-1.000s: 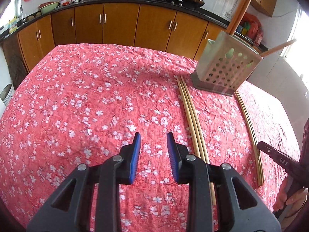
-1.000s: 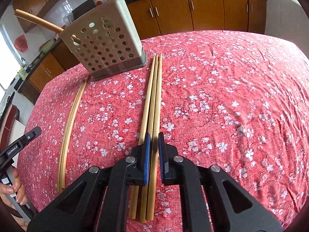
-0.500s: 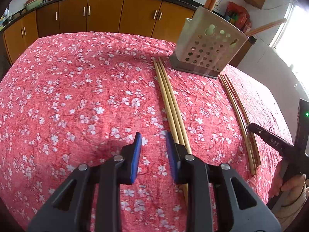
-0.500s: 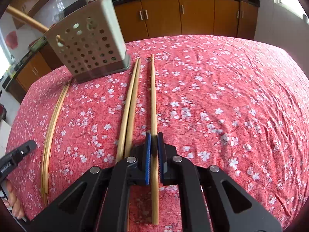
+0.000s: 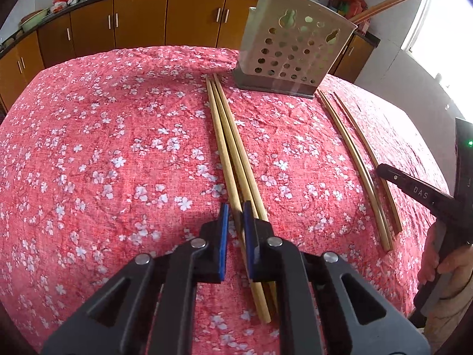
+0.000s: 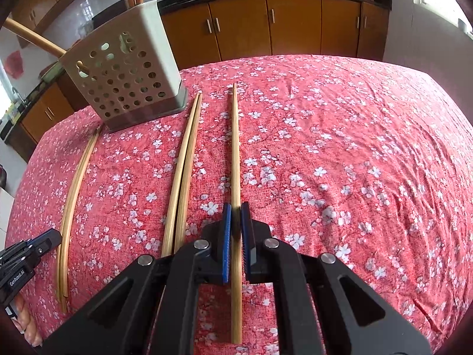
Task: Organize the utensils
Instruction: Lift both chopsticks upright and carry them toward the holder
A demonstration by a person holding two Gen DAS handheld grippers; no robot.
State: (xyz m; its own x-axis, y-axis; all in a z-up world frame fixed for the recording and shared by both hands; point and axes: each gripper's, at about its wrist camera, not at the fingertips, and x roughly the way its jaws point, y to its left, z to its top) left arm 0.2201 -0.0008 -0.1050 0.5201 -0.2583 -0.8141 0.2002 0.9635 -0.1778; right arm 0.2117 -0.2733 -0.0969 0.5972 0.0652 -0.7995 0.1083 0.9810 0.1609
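My right gripper (image 6: 235,219) is shut on one bamboo chopstick (image 6: 235,148) and holds it apart from a pair of chopsticks (image 6: 184,162) lying on the red floral cloth. My left gripper (image 5: 235,220) has its jaws narrowly apart around a chopstick of the middle bundle (image 5: 229,148), which lies on the cloth. A perforated beige utensil holder (image 5: 291,53) stands at the far side, also in the right wrist view (image 6: 127,71), with wooden handles sticking out. More chopsticks (image 5: 354,156) lie to its right, seen in the right wrist view too (image 6: 74,189).
The table under the red floral cloth (image 5: 103,148) falls away at the edges. Brown kitchen cabinets (image 5: 142,20) run behind it. The other hand-held gripper shows at the right edge (image 5: 425,195) of the left wrist view and the left edge (image 6: 23,257) of the right wrist view.
My right gripper closed on one chopstick and drew it rightward off the bundle. My left gripper moved right over the remaining bundle and narrowed its jaws around a chopstick.
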